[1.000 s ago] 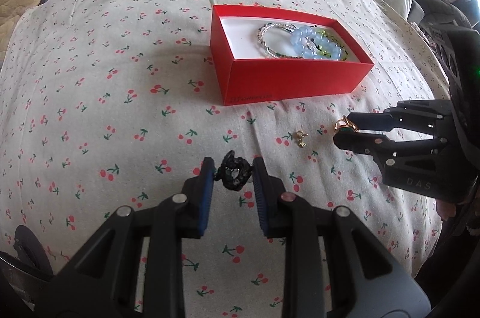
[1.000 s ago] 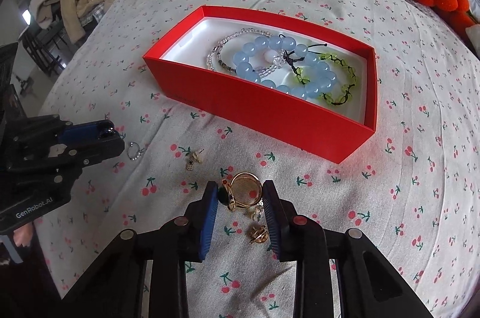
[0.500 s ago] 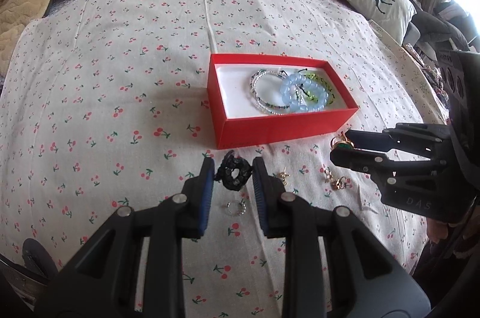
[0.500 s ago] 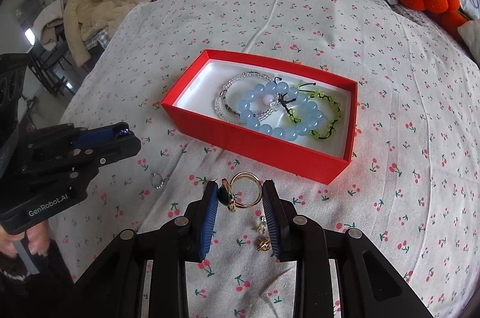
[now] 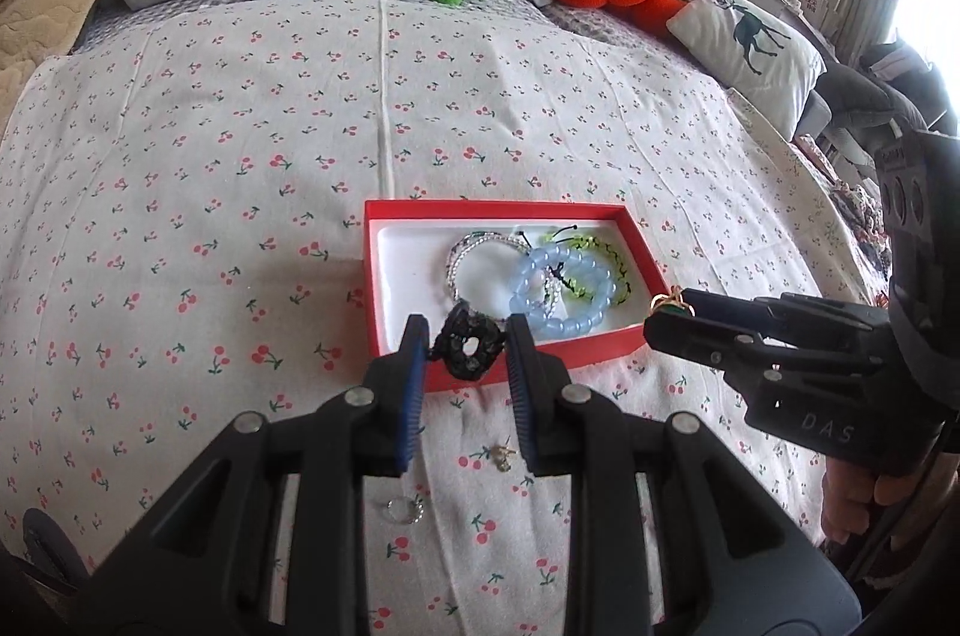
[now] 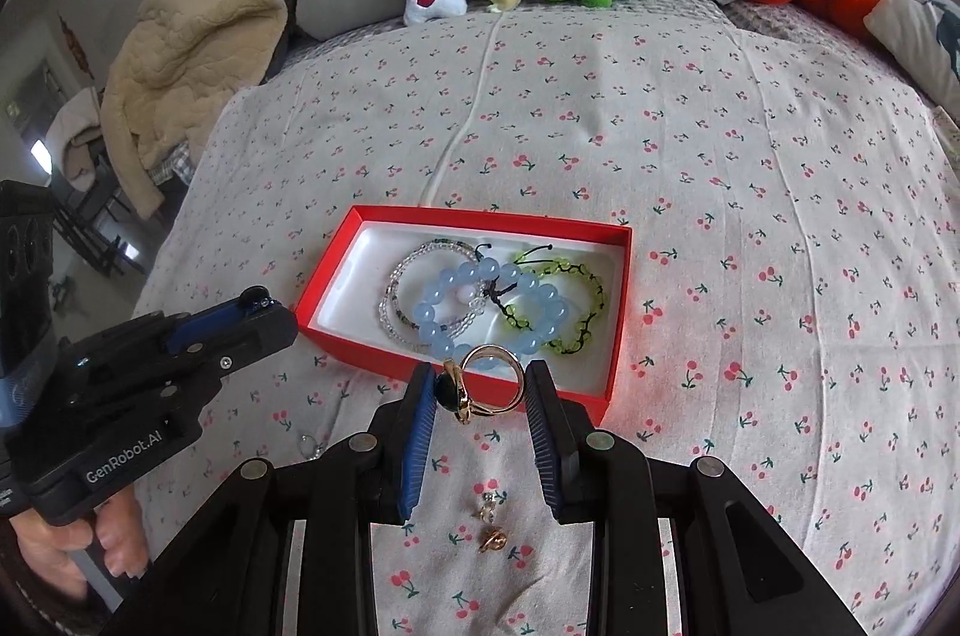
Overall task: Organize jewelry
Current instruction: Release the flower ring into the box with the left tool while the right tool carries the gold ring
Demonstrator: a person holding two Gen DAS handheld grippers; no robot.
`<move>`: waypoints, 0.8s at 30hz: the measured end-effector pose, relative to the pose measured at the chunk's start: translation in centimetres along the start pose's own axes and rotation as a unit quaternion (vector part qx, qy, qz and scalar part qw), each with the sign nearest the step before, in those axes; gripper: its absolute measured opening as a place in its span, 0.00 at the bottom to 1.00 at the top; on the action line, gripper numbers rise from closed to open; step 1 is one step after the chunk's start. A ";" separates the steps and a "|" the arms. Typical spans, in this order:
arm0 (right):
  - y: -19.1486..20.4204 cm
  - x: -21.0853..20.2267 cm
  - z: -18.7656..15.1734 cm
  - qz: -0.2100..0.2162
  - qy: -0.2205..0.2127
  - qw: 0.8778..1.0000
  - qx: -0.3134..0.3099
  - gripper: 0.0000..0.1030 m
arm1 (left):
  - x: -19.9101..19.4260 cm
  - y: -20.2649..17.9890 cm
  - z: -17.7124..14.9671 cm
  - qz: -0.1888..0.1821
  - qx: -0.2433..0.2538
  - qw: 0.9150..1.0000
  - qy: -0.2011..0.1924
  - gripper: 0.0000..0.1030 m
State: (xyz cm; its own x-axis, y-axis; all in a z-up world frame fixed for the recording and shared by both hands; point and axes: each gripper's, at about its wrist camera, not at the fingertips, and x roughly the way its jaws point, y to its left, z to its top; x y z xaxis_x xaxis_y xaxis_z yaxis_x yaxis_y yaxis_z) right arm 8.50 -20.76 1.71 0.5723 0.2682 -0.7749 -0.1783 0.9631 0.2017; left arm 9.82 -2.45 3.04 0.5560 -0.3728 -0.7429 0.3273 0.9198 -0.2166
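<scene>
While the open red cardboard box (image 6: 618, 330) with its white lining lies on the cherry-printed bed sheet (image 6: 750, 168), it holds three bracelets at its right half: a light blue bracelet of round beads (image 6: 480, 303), a thin bracelet of small clear beads (image 6: 414, 276) and a green beaded bracelet with black cord (image 6: 570, 306). They overlap each other; the left part of the box is bare. The left gripper (image 5: 467, 345) is closed on a small black ornament with a hole (image 5: 468, 343), held above the near wall of the box. The right gripper (image 6: 483, 384) clamps a gold ring with a dark stone (image 6: 480, 384), also over the near wall. On the sheet before the box lie a small silver ring (image 5: 405, 510) and two small gold pieces (image 6: 491, 525), perhaps earrings.
</scene>
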 end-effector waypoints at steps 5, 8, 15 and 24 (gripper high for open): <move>-1.1 0.6 0.5 -0.004 0.002 1.000 0.012 0.30 | 1.7 -0.2 0.5 0.002 0.004 1.000 -0.007 0.27; -1.5 1.0 0.7 -0.005 0.002 1.000 0.012 0.30 | 2.7 0.0 0.8 0.009 0.008 1.000 -0.006 0.27; -2.5 2.3 1.2 -0.003 0.008 1.000 0.017 0.30 | 4.5 0.3 1.1 0.020 0.021 1.000 -0.004 0.27; -3.0 3.3 1.5 -0.003 0.014 1.000 0.015 0.30 | 5.1 0.1 1.3 0.027 0.030 0.999 -0.003 0.39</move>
State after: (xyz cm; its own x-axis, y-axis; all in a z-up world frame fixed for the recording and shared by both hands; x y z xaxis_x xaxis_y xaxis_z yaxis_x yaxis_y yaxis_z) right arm 12.13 -22.72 -0.52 0.5511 0.2620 -0.7922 -0.1508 0.9651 0.2142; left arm 13.71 -4.41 0.04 0.5789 -0.3244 -0.7480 0.3418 0.9295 -0.1386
